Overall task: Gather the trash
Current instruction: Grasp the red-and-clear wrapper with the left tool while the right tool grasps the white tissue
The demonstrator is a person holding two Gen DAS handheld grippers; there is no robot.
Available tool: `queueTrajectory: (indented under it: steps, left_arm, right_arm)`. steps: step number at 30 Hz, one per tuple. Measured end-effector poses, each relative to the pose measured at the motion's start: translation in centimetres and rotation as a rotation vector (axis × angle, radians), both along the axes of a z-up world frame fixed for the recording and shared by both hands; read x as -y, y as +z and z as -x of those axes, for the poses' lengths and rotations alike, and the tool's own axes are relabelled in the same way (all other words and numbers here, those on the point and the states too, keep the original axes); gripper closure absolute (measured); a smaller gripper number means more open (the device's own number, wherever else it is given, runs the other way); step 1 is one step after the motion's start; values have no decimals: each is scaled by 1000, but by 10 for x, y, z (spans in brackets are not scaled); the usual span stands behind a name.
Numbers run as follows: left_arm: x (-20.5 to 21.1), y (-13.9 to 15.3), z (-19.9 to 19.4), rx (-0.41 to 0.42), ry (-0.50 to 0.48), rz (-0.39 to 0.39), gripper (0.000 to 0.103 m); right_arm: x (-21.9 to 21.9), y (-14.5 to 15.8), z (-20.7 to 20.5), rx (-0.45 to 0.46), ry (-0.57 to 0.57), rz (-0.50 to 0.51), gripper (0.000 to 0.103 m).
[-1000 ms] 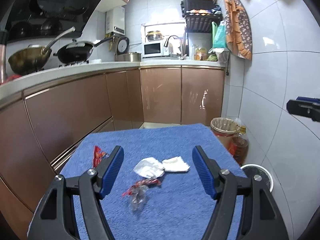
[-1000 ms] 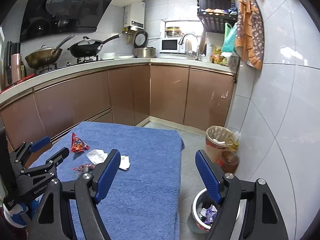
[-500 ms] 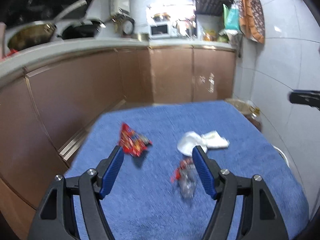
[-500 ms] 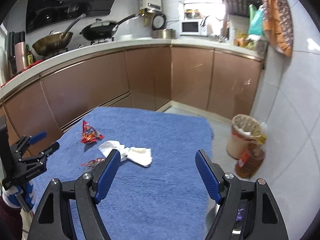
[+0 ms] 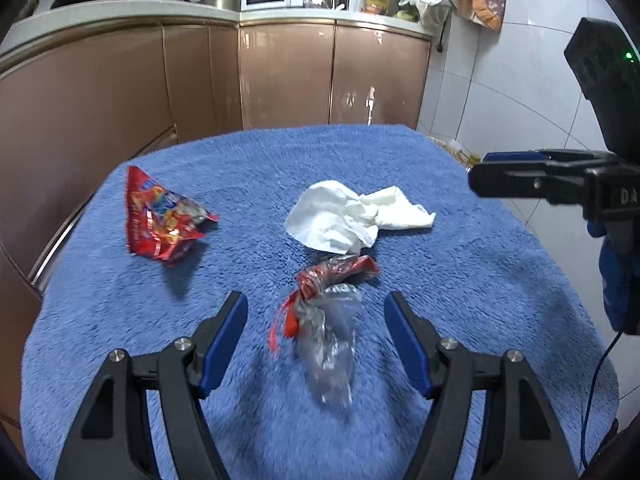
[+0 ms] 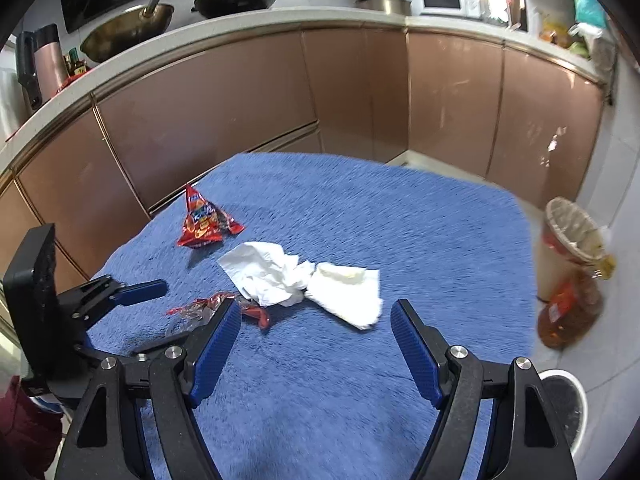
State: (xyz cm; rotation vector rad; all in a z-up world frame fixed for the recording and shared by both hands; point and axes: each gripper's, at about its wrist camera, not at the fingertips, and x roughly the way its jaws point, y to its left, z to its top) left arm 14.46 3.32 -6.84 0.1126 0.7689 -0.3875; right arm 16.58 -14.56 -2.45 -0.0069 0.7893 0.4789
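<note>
Now both tongs hang wide and empty over the litter on the blue-covered desk point(image 5: 480, 300).
Left tongs point(image 5: 316, 330) straddle the clear wrapper point(image 5: 328, 336); right tongs point(image 6: 316, 334) face the tissues point(image 6: 304, 280). Off left lies a red snack bag point(image 5: 160, 220); nothing blocks either, and a lined bin point(image 6: 568, 248) waits on the floor.

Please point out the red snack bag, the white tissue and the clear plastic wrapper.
red snack bag point(image 5: 160, 220), left wrist view, printed front
white tissue point(image 5: 340, 220), left wrist view, crumpled middle
clear plastic wrapper point(image 5: 332, 344), left wrist view, transparent part
</note>
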Motion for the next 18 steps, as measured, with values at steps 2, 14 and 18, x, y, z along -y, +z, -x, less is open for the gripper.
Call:
queueTrajectory:
  steps: [2,14,18]
  left_arm:
    - [0,-8,-10,-25,5,5,35]
    - [-17,-29,-35,-145,41,116,84]
    - [-21,-31,-33,-149,52,132,87]
  right_arm:
    - [-4,-6,-9,-18,16,-10,28]
    - [-57,-34,-52,-67,155,-11,47]
    - [-68,-47,-64,-99,176,-8,60]
